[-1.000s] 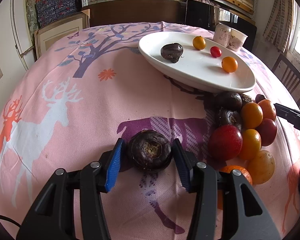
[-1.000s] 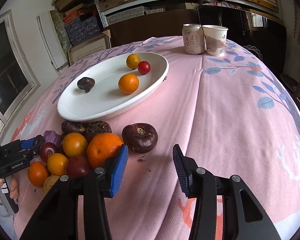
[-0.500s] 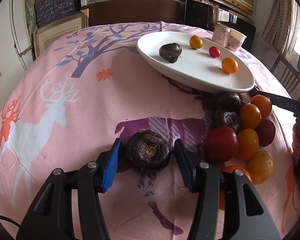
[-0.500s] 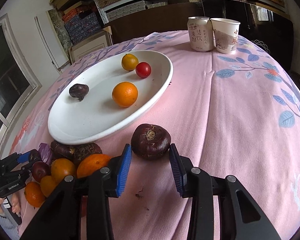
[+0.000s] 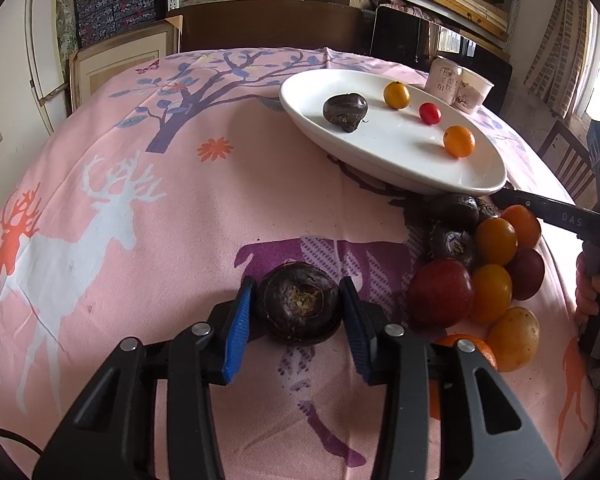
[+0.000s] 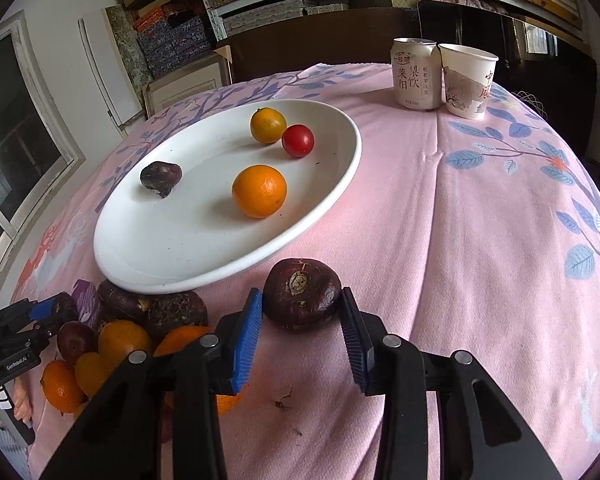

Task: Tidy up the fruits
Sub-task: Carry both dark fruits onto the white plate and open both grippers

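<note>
Pink printed cloth covers the counter (image 5: pixel 148 216), on which two dark water chestnuts lie, each bracketed by a gripper. The left gripper (image 5: pixel 298 312) straddles one chestnut (image 5: pixel 299 303) resting on the cloth; its blue pads stand just beside the flanks, and whether they already press cannot be told. The right gripper (image 6: pixel 302 318) likewise flanks the second chestnut (image 6: pixel 302 294), just short of the near rim of the white plate (image 6: pixel 140 248), with the jaws near or touching the skin and no firm grip evident. The step in hand appears to be the paired grasp before transfer. The plate already carries one chestnut (image 6: pixel 161 176), two oranges and a cherry tomato (image 6: pixel 297 140). The next move likely calls for closing, lifting above the rim, and setting each chestnut beside the one on the plate. A heap of mixed fruit (image 5: pixel 484 276) lies close to the right of the left gripper and abuts the plate edge, so room there is tight; open cloth lies to the left. A can (image 6: pixel 416 74) and paper cup (image 6: pixel 466 80) stand well beyond the plate.
</note>
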Available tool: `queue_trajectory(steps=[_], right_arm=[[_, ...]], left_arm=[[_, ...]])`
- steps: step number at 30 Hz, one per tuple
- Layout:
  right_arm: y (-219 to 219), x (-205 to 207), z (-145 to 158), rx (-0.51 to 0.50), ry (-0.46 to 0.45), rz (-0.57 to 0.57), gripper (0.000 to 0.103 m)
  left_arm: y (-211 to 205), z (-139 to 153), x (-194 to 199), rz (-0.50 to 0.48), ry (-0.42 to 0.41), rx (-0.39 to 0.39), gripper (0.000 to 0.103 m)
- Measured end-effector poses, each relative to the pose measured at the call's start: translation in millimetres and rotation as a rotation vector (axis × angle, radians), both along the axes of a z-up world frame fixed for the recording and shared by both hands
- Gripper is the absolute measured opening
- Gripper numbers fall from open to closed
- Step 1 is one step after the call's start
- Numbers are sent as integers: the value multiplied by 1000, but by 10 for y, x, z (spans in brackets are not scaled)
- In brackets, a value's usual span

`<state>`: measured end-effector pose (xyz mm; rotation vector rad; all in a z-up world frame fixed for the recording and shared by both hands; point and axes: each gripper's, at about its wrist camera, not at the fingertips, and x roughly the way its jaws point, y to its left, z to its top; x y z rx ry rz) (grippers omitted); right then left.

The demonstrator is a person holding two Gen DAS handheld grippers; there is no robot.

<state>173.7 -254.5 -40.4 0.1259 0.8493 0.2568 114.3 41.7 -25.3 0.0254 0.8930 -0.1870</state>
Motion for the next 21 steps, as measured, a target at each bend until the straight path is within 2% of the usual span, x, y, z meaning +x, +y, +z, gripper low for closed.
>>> queue_trajectory(steps=[6,9,11,14,16,21], right_arm=[[-157,-244,63,70,-37,-34,40],[-249,-462,188,117,-103,-54,40],[-281,-575,278,156,-149,-54,40],[-245,-570,433,196,-194,-42,40],[-167,-454,527,204,-191,-15,39],[168,-43,572,145,-157,35,40]], left_arm=[[-10,139,-165,23,-94,22,41],[27,248,-248,28,-140,-13,41],[-1,330,-218,9,-143,-45,41],[-191,499,-26,-14,-161,-19,41],[-360,626,168,-35,-181,6,41],[-735,684,651,-62,-173,6,41]])
